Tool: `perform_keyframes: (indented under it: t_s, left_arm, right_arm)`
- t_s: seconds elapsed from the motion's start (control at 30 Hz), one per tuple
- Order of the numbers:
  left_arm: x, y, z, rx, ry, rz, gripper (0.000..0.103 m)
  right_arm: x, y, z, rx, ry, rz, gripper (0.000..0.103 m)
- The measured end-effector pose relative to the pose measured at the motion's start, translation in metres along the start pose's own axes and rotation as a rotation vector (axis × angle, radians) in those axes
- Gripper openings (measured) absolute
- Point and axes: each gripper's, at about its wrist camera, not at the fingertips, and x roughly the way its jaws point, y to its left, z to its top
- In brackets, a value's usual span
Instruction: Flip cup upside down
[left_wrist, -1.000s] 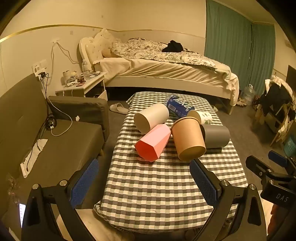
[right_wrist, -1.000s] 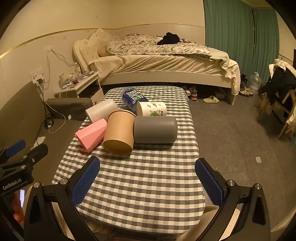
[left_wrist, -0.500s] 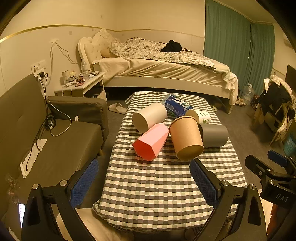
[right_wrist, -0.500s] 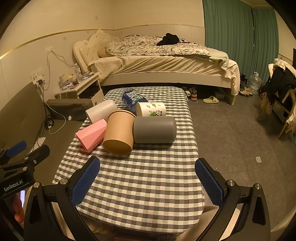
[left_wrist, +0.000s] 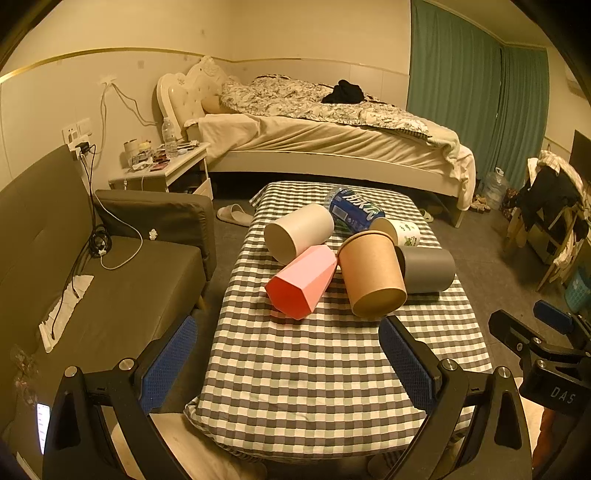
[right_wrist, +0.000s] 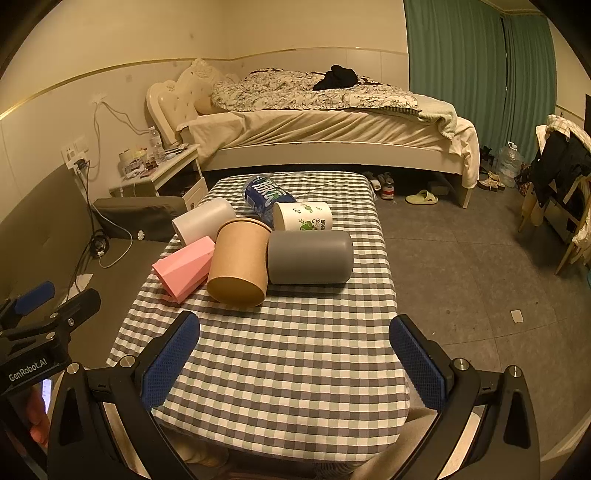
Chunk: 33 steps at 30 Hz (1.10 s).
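Five cups are lying on their sides in a cluster on the checked tablecloth. The brown paper cup (left_wrist: 373, 277) is pointing its base toward the camera, touching the pink faceted cup (left_wrist: 301, 280) on one side and the grey cup (left_wrist: 428, 269) on the other. The white cup (left_wrist: 297, 233) is resting behind the pink one. The white cup with green print (right_wrist: 303, 216) is lying behind the grey cup.
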Motion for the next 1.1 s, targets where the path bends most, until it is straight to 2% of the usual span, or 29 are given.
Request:
perform_keyframes:
  t_s: [1.1]
  left_arm:
    - [-0.002, 0.0, 0.0, -0.003, 0.0, -0.001, 0.102]
  right_arm:
    - [-0.008, 0.005, 0.001, -0.002, -0.006, 0.013, 0.103]
